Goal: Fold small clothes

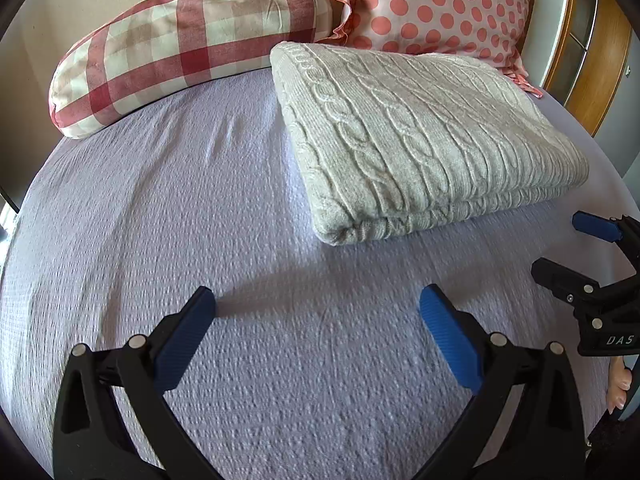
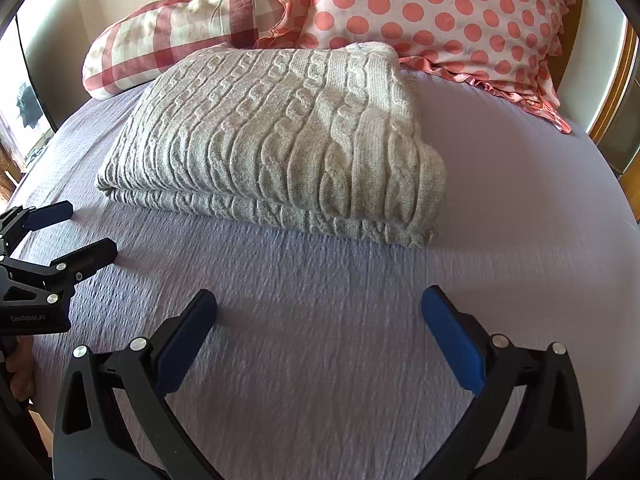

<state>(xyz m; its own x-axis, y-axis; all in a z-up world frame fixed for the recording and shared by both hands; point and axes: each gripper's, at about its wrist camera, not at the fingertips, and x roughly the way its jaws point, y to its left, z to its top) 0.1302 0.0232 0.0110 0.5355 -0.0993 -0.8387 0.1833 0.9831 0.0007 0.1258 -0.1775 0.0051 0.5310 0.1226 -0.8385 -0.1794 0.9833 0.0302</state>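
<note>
The 2 blue-padded fingers of the left gripper [image 1: 318,300] are spread wide, and nothing is held between them; only the lilac bedspread [image 1: 160,208] is seen under the gap. The 2 fingers of the right gripper [image 2: 319,302] are likewise set wide apart and empty above the same bedspread [image 2: 340,320]. Each gripper is caught at the edge of the other's view: the right gripper [image 1: 560,246] is seen low on the right side of the left wrist view, the left gripper [image 2: 80,230] on the left side of the right wrist view, both with fingers parted.

Beyond the fingertips, clear of both grippers, the grey cable-knit sweater [image 1: 420,140] is laid flat on the bedspread, folded into a thick rectangle with stacked layers shown along its near edge [image 2: 272,136]. Behind it, a red-and-white checked bolster [image 1: 180,44] is set to the left and a white pillow with coral dots [image 1: 432,4] to the right, its ruffled edge touched by the sweater's far corner.
</note>
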